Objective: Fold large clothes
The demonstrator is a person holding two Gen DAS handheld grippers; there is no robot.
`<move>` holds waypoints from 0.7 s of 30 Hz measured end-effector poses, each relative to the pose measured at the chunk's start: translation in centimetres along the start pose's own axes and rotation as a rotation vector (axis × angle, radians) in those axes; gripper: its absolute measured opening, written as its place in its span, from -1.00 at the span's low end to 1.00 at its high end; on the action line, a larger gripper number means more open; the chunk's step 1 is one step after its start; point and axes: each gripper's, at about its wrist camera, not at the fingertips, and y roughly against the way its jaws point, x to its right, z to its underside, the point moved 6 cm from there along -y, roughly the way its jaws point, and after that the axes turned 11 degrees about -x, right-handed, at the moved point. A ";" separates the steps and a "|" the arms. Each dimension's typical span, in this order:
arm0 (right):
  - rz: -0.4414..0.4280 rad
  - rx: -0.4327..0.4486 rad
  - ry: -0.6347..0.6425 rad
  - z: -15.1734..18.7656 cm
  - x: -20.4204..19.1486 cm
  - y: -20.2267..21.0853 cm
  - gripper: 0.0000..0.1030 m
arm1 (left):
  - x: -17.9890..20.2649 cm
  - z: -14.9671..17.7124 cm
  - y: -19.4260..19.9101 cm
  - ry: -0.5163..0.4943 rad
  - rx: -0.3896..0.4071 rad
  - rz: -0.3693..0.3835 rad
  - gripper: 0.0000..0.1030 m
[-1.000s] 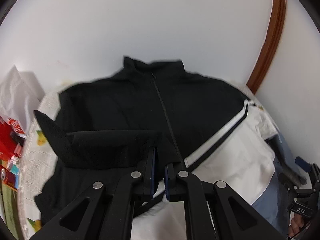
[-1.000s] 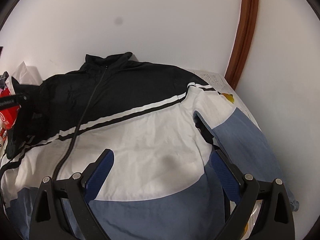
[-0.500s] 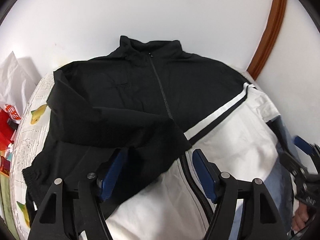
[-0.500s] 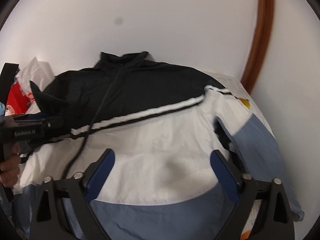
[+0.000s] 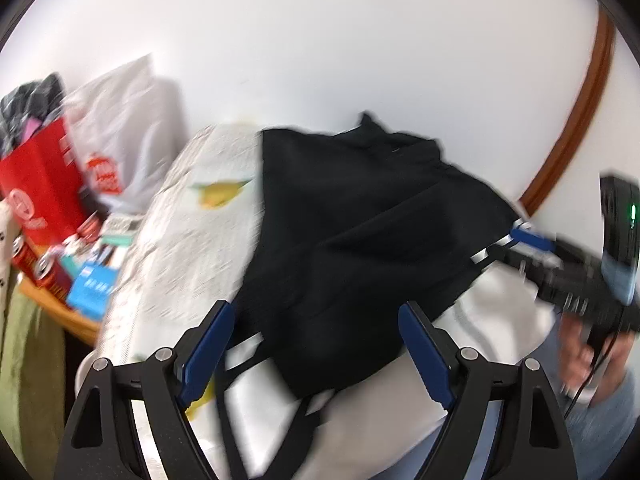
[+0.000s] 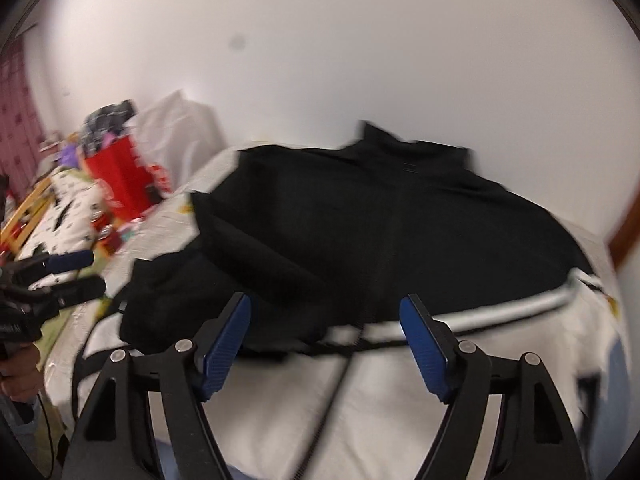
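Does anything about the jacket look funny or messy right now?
A bit. The jacket lies zipped and fairly flat on the bed, but its black sleeve is folded across the front and looks lumpy, not smooth. Both tools are off it, so nothing is holding that fold down. The pictures are blurry, so finer creases are hard to tell.

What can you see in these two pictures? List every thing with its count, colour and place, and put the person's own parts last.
Jacket: one, black top, white middle, blue hem, spread on the table, one black sleeve folded across its front.
Table cover: one, white with print, under the jacket.
Red bag: one, left of the table.
White bag: one, against the wall behind the red bag.
Small packets: several, red and blue, blurred, beside the table.
Wooden trim: one, brown, on the right wall.
Left gripper: black with blue pads, jaws opening, nothing between them.
Right gripper: same colours, jaws closing, nothing gripped.
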 end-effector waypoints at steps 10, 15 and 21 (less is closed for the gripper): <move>-0.077 -0.032 0.136 -4.1 -5.4 -8.6 -0.66 | -3.6 5.9 -5.7 -0.009 -0.113 -0.048 0.62; -0.067 0.030 -0.038 -6.5 -0.5 -8.5 -0.72 | -3.8 6.3 -6.4 -0.013 -0.104 -0.090 0.62; 0.059 0.005 -0.326 -6.4 8.6 -9.7 -0.49 | -3.9 6.1 -5.8 -0.012 -0.093 -0.096 0.62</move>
